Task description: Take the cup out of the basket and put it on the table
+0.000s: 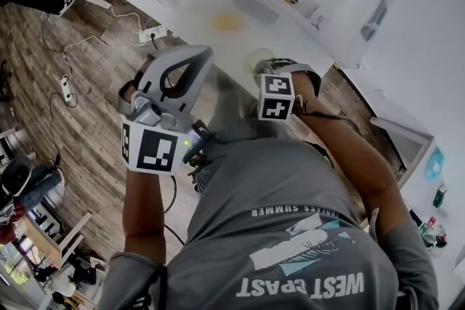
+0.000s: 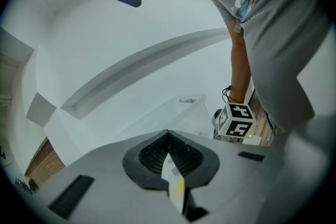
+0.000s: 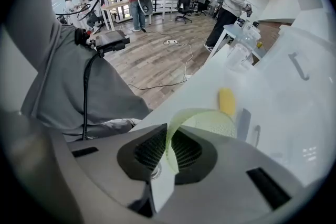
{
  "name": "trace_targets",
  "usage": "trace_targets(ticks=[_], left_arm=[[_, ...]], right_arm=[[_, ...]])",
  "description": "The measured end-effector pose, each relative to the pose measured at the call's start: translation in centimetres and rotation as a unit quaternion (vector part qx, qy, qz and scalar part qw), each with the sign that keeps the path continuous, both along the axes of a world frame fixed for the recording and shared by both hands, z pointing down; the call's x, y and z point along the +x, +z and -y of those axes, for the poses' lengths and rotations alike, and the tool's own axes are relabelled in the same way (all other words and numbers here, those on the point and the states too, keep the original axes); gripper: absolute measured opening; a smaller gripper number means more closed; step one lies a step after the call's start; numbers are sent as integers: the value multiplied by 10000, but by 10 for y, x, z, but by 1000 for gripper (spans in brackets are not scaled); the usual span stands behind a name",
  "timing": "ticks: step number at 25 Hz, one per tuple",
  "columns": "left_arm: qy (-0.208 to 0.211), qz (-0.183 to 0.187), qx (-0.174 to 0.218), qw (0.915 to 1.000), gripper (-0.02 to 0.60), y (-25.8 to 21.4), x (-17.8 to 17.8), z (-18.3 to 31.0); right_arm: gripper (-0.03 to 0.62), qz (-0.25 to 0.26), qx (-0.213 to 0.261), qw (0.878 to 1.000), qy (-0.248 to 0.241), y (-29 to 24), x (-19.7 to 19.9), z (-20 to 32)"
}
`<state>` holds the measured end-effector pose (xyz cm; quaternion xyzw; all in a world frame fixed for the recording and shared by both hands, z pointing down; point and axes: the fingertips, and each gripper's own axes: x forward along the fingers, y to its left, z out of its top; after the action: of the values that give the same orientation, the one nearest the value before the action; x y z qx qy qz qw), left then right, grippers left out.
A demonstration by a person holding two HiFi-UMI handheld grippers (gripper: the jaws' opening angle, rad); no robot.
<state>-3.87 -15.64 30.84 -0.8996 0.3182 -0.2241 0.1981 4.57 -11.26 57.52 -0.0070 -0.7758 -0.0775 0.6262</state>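
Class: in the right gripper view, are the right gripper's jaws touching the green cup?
Touching. The right gripper view shows the right gripper pinching the green cup by its thin wall, jaws closed on it.

The cup (image 3: 202, 122) is showing a pale, see-through green against the white table (image 3: 286, 113), beside a yellow object (image 3: 226, 100). The left tongs (image 2: 168, 136) and right tongs (image 3: 167, 139) are wearing grey shells with black ribbed linings, their cubes (image 1: 277, 97) carrying black-and-white square markers. The floor (image 1: 102, 76) is showing brown wood planks.
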Motion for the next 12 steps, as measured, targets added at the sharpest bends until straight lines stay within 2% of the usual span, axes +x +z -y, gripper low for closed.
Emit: trace_targets(ticks=[12], left_arm=[[-40, 11, -45, 10000, 8, 6, -1, -6]], right_arm=[[35, -431, -94, 9989, 150, 22, 14, 6]])
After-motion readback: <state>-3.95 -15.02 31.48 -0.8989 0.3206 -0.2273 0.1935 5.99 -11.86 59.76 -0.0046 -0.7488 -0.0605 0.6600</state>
